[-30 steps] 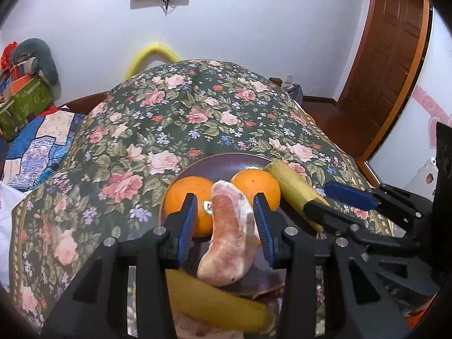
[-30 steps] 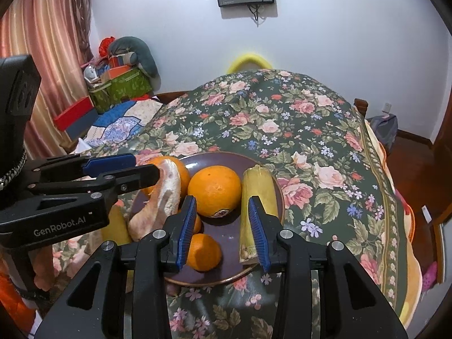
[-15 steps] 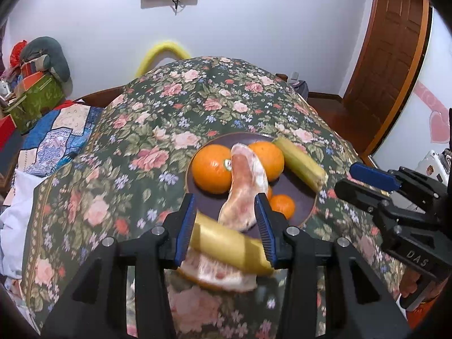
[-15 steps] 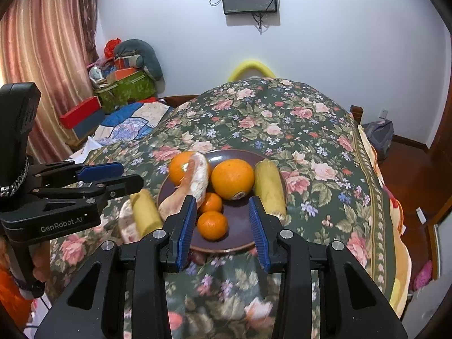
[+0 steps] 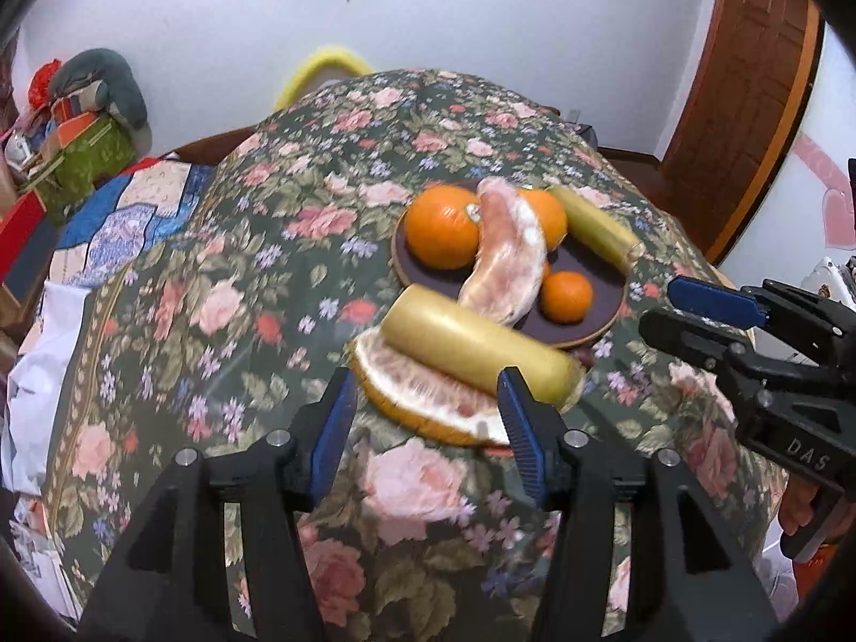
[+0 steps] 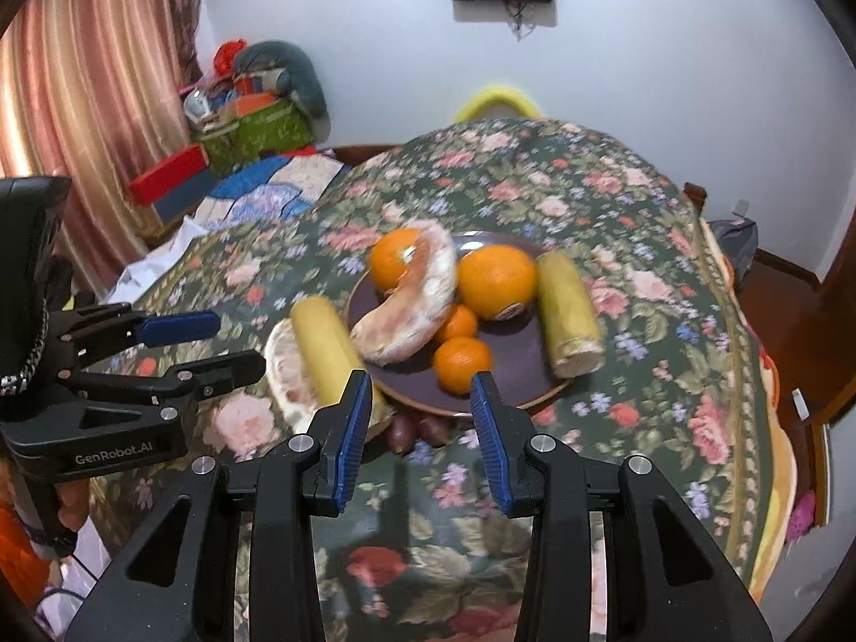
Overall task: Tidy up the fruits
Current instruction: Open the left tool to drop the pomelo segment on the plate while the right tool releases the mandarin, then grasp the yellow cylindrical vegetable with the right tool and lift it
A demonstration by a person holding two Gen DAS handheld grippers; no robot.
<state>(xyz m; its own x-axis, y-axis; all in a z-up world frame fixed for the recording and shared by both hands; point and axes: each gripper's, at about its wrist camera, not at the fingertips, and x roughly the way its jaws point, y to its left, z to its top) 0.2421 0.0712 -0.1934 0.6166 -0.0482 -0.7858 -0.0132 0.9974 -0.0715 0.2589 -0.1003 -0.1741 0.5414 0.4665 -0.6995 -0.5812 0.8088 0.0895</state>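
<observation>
A dark round plate [image 5: 599,315] [image 6: 513,369] on the floral cloth holds two big oranges [image 5: 441,235] [image 6: 497,281], two small oranges [image 5: 566,297] [image 6: 461,365], a peeled pomelo segment [image 5: 505,257] [image 6: 412,305] and a yellow-green cane piece [image 5: 594,227] [image 6: 568,315]. Beside the plate, a second yellow cane piece [image 5: 476,345] [image 6: 329,350] lies on a pomelo wedge [image 5: 422,401] [image 6: 286,374]. My left gripper [image 5: 425,428] is open and empty, just short of the wedge. My right gripper [image 6: 420,417] is open and empty, short of the plate's near rim.
The floral-covered table [image 5: 321,224] drops off on all sides. Small dark red fruits [image 6: 406,428] lie under the plate's near edge. Boxes and cushions [image 6: 251,123] are piled at the left wall; a wooden door [image 5: 743,96] is on the right.
Both grippers have pulled back and up from the plate, so the fruit looks smaller and farther. Both stay open and empty. The fruit has not moved.
</observation>
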